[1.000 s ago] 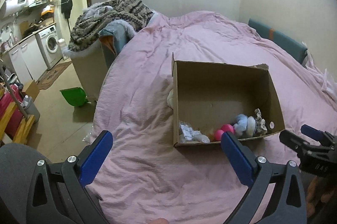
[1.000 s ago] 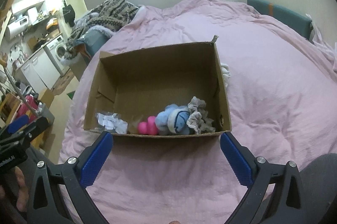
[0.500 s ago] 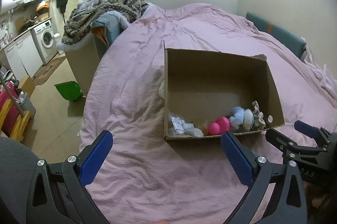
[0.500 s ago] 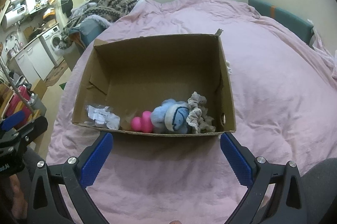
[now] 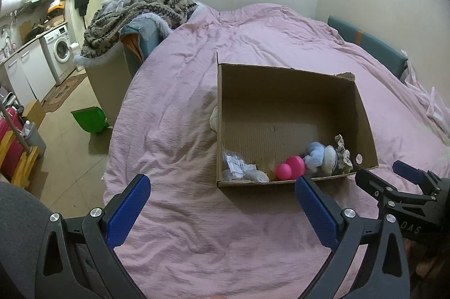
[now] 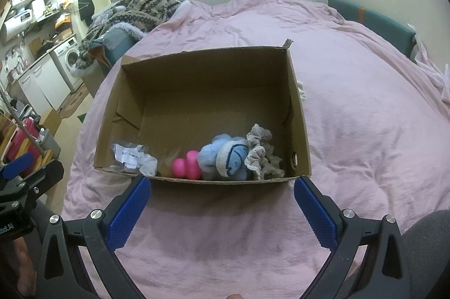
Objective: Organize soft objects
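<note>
An open cardboard box [image 6: 298, 113] sits on the pink bed cover [image 6: 365, 107]. Along its near wall lie a clear plastic packet [image 6: 132, 156], a pink soft toy [image 6: 187, 165], a blue and white plush [image 6: 225, 158] and a grey lace scrunchie [image 6: 261, 152]. The same box [image 5: 362, 113] and items show in the left wrist view, with the pink toy [image 5: 291, 166] in the middle. My right gripper [image 6: 220, 200] is open and empty just before the box's near wall. My left gripper [image 5: 220, 202] is open and empty to the left of the box's near corner.
A white soft thing [image 5: 214, 118] lies against the box's outer left wall. A pile of knitted blankets [image 5: 140, 9] is at the bed's far left. On the floor left stand a green bin [image 5: 90, 118], a washing machine [image 5: 60, 51] and a red case [image 5: 9, 141].
Both grippers have moved forward toward the box, which now looks larger. Both stay open and empty. The things in the box have not moved.
</note>
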`<action>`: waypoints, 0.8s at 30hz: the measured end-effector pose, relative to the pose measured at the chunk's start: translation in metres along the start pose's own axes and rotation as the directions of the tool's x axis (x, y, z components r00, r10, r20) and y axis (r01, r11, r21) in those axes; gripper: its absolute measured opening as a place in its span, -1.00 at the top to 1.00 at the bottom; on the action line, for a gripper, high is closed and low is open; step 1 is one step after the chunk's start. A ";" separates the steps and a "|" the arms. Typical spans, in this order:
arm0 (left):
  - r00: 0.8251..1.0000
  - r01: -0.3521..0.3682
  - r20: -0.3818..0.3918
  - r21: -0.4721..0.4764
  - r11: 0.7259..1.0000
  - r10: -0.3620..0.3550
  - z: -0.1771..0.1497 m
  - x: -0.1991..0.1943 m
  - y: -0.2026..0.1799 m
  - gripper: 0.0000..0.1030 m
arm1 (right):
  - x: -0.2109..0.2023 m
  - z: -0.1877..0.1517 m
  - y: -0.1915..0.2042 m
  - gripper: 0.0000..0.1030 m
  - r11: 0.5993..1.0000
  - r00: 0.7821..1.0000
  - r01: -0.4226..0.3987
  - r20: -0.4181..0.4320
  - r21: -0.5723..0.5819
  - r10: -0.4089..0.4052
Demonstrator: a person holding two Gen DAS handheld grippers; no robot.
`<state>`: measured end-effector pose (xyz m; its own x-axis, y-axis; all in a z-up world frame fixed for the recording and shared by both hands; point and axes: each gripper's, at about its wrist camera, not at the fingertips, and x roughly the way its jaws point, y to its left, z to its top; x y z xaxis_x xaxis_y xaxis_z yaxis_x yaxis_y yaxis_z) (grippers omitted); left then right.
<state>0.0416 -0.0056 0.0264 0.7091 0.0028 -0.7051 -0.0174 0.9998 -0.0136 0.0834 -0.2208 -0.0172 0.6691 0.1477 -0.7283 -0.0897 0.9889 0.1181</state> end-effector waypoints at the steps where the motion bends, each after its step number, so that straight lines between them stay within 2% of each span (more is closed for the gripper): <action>1: 1.000 0.000 0.000 -0.001 1.000 0.000 0.000 0.000 0.000 -0.99 | 0.000 0.000 -0.001 -1.00 1.000 1.000 0.001 -0.001 0.003 -0.001; 24: 1.000 0.002 -0.009 -0.027 1.000 -0.002 0.000 0.000 0.004 -0.99 | -0.011 0.002 -0.001 -1.00 1.000 0.999 -0.013 0.040 0.025 0.012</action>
<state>0.0416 -0.0013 0.0265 0.7029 0.0002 -0.7113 -0.0348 0.9988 -0.0341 0.0778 -0.2236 -0.0080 0.6969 0.1591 -0.6993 -0.0797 0.9862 0.1449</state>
